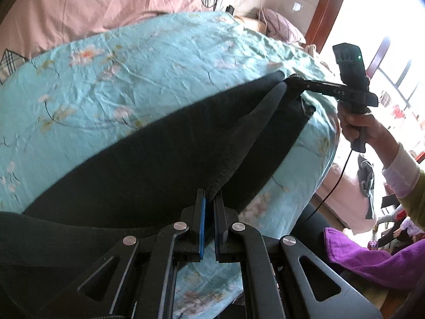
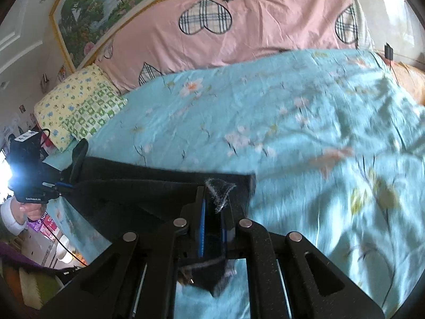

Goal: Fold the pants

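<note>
Dark pants (image 1: 148, 164) are stretched over the blue floral bed sheet (image 1: 111, 79). My left gripper (image 1: 209, 199) is shut on one edge of the pants, with cloth pinched between its blue pads. In the left wrist view the right gripper (image 1: 292, 78) holds the far corner of the pants, lifted off the sheet. Its own view shows my right gripper (image 2: 213, 199) shut on the pants (image 2: 148, 191), a frayed edge sticking up between the fingers. The left gripper (image 2: 66, 183) appears at the left of that view, clamping the other end.
A pink quilt (image 2: 252, 26) with plaid hearts lies at the back of the bed and a yellow-green pillow (image 2: 79, 106) at the left. A purple cloth (image 1: 377, 260) lies beside the bed at the lower right. A bright window (image 1: 385, 26) is on the right.
</note>
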Action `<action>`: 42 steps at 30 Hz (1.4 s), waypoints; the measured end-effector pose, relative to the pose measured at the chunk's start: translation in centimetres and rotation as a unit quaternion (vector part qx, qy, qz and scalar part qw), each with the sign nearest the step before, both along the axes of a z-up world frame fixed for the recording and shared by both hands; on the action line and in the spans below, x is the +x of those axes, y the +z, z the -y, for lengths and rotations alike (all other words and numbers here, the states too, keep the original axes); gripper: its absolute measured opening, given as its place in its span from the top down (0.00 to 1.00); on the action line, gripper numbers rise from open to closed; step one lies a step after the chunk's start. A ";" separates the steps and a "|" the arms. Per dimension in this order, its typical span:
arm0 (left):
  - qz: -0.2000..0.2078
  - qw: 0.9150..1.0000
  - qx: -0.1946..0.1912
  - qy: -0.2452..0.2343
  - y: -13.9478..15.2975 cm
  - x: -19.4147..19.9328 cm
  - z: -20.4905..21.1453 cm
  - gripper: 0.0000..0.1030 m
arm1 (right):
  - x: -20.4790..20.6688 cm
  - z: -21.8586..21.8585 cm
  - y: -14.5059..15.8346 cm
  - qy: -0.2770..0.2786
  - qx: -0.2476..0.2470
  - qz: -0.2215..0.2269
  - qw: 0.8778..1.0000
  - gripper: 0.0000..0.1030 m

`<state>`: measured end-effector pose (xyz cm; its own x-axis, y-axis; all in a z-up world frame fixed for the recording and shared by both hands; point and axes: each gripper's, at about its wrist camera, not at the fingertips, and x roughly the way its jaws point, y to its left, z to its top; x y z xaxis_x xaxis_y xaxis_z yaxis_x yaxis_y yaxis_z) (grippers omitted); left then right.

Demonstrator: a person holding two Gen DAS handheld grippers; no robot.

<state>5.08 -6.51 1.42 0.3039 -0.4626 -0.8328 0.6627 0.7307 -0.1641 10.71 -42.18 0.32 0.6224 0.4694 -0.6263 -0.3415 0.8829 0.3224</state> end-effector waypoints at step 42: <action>0.006 0.989 -0.048 0.142 0.9 -0.2 -11.3 0.66 | -4.0 -9.3 3.4 0.021 0.061 0.029 0.998 0.64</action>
